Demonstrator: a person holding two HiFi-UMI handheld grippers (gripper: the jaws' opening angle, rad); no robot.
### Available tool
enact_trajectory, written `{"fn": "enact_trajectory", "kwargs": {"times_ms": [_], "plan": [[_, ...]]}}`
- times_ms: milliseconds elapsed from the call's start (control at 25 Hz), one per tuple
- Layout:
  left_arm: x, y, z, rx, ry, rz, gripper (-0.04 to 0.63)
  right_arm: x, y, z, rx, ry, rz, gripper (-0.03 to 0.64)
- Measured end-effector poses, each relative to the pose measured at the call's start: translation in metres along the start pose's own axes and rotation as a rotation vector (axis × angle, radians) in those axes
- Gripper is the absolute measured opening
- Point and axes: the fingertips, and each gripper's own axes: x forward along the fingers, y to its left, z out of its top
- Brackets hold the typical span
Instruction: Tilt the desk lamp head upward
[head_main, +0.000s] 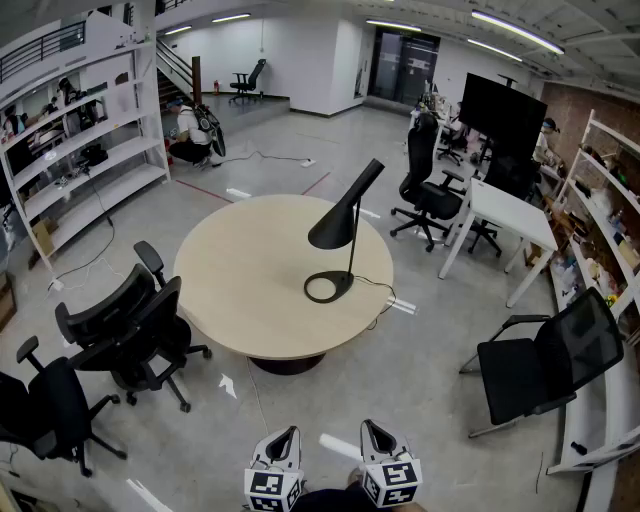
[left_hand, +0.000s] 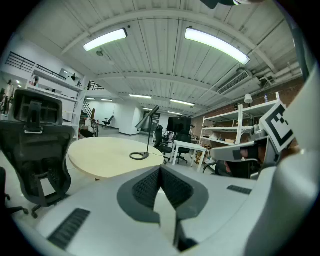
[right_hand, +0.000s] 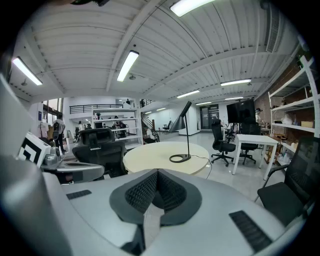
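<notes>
Left gripper (head_main: 287, 436), right gripper (head_main: 373, 431) seemingly level

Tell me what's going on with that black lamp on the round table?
A person stands back from the round table with tongs in each hand. The left tongs and right tongs are both shut and empty, held low near the person's body. The black desk lamp stands alone on the table, its head slanting down, and nothing touches it. Tilting the head up has not started.
</notes>
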Motion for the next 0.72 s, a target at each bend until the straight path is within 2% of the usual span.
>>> {"fn": "enact_trajectory", "kwargs": {"times_ms": [160,320,720], "plan": [[0.019,-0.001,0.001,0.006,-0.01,0.009,0.046,0.015,-0.014,-0.002,0.014,-0.003,0.014,0.009],[0.051,-0.014,0.005,0.014,0.003,0.027,0.046,0.03,-0.048,-0.001,0.025,-0.008,0.027,0.009],[0.178,-0.084,0.035,0.063,0.024,0.077,0.046,0.075,-0.198,0.043,0.042,-0.109,0.057,0.009]]}}
